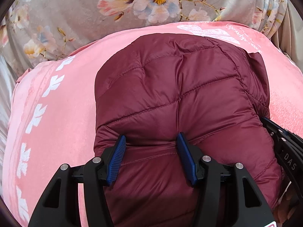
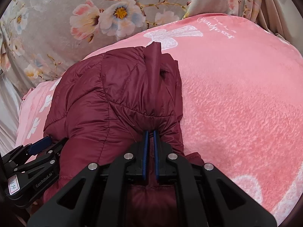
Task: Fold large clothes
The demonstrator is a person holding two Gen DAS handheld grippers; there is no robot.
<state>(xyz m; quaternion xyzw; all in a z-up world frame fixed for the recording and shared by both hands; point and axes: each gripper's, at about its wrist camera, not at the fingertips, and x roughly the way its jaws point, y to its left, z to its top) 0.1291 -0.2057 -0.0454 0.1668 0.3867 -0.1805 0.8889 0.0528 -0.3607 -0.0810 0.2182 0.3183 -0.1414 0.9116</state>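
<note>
A maroon quilted puffer jacket (image 1: 180, 98) lies folded in a thick bundle on a pink blanket (image 1: 62, 113). My left gripper (image 1: 151, 141) is open, its blue pads resting on the near edge of the jacket with a fold of fabric between them. My right gripper (image 2: 151, 134) is shut on a pinch of the jacket (image 2: 113, 98) at its near right side. The right gripper shows at the right edge of the left wrist view (image 1: 284, 143). The left gripper shows at the lower left of the right wrist view (image 2: 37, 147).
The pink blanket (image 2: 236, 94) with white leaf and butterfly prints covers the bed. A grey floral sheet (image 1: 75, 15) lies beyond it, also in the right wrist view (image 2: 56, 19). Beige fabric hangs at the far right (image 2: 274, 9).
</note>
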